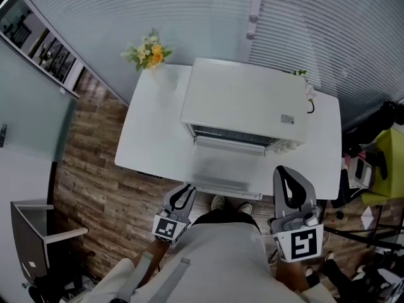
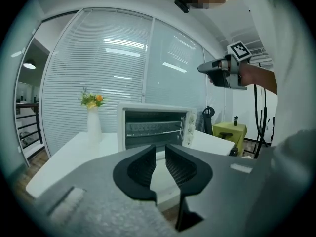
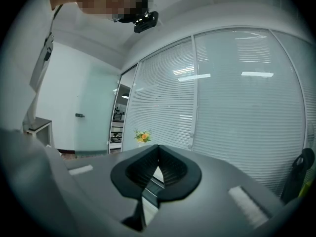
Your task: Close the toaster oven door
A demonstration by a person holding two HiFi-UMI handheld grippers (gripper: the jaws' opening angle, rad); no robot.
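White counter (image 1: 142, 137), toaster oven door (image 1: 224, 169) lying open toward its near edge. Just off that edge, left hand-held gripper (image 1: 184, 191) open, empty; right hand-held gripper (image 1: 285, 172) closed.

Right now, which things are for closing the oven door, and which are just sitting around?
For the job: toaster oven, its open door, left gripper, right gripper.

Just sitting around: flowers, vase, blinds. The table only holds the oven up.
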